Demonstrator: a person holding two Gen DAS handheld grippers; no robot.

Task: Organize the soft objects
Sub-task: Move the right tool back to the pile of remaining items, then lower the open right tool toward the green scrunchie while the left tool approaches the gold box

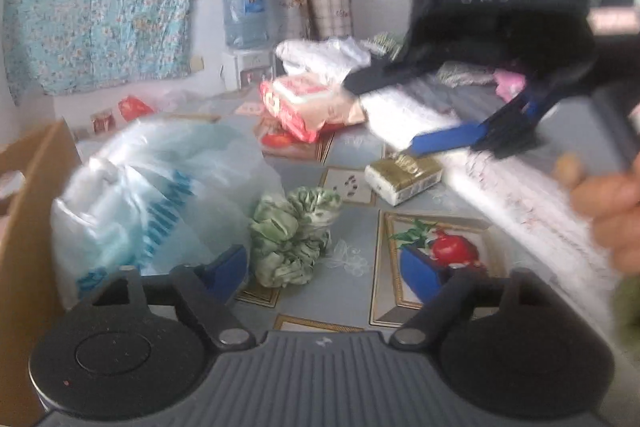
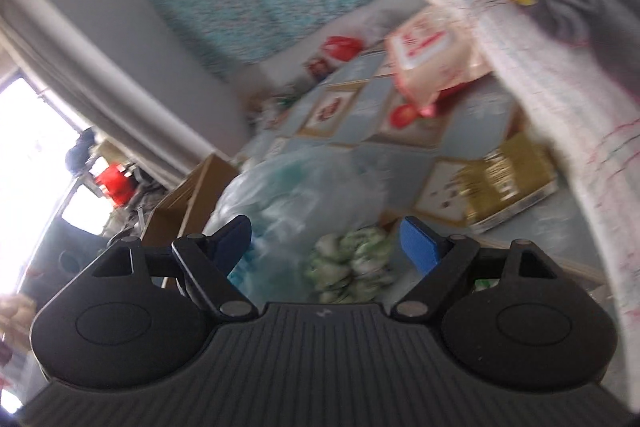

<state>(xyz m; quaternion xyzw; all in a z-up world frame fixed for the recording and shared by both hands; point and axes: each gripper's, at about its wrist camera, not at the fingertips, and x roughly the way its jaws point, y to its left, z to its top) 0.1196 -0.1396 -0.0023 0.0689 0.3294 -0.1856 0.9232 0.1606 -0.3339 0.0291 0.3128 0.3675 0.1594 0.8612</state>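
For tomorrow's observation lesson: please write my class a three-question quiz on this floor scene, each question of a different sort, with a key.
1. True or false: the left tongs grip the green scrunchie.
2. What lies directly left of the scrunchie in the left wrist view? A) cardboard box B) clear plastic bag C) water jug
3. Fill in: the gold-wrapped pack lies on the ____ beside the white bedding.

Key: 1 false, both tongs are open and empty, including the right tongs; 2 B, the plastic bag; 3 floor mat.
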